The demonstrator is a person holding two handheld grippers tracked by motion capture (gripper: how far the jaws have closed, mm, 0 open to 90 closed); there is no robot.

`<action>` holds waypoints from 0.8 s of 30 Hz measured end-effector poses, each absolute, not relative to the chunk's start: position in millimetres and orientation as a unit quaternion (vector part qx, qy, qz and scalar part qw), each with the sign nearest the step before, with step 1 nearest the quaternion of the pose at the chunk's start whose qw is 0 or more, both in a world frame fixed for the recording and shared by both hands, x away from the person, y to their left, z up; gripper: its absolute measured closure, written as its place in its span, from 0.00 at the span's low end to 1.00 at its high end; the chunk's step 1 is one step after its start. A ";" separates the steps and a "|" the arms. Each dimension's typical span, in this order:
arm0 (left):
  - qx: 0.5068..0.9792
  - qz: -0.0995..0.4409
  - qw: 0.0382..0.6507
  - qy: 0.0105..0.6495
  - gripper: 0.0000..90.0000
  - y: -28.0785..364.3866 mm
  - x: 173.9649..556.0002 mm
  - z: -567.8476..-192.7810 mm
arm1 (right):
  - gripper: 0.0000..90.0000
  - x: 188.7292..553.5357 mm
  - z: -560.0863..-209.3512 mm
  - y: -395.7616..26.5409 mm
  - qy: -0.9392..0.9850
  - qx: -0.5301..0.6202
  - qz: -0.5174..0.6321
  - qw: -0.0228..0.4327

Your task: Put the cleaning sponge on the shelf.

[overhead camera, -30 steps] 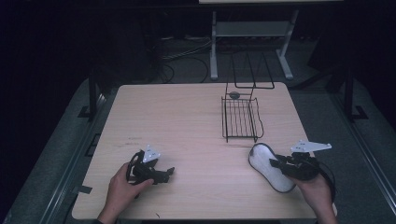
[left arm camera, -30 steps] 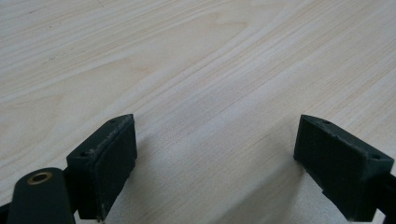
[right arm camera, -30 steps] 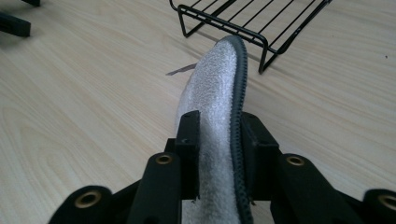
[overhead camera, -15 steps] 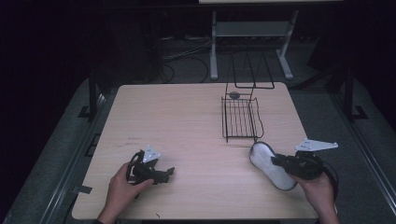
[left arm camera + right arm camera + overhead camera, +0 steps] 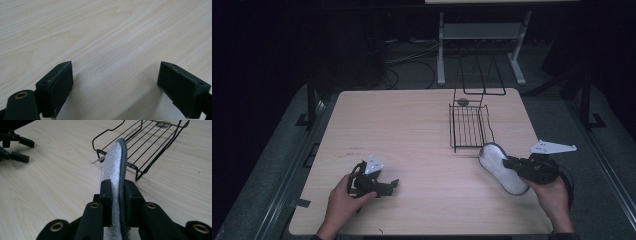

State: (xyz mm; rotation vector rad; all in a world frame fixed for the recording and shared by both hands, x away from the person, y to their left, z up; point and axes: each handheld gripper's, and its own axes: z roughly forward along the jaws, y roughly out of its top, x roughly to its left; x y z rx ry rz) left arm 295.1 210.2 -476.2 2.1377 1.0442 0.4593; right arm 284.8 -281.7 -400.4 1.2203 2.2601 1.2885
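— High view: where was your right hand?
— Low at the table's near right edge, its gripper clenched on the grey oval fabric insole beside the black wire rack.
— Your left gripper?
— Resting gaping, nothing between.

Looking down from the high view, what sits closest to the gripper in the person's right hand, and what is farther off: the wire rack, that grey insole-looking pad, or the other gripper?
From the right gripper:
1. Grey pad: clamped between its jaws, at the table's near right.
2. Wire rack: just beyond the pad, toward the far right.
3. Left gripper: across the table, near left, resting open.
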 end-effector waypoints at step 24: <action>0.825 0.178 0.353 0.404 0.14 210.0 295.1 -476.3 | 0.87 337.9 -372.7 -269.0 0.772 0.410 0.460 0.157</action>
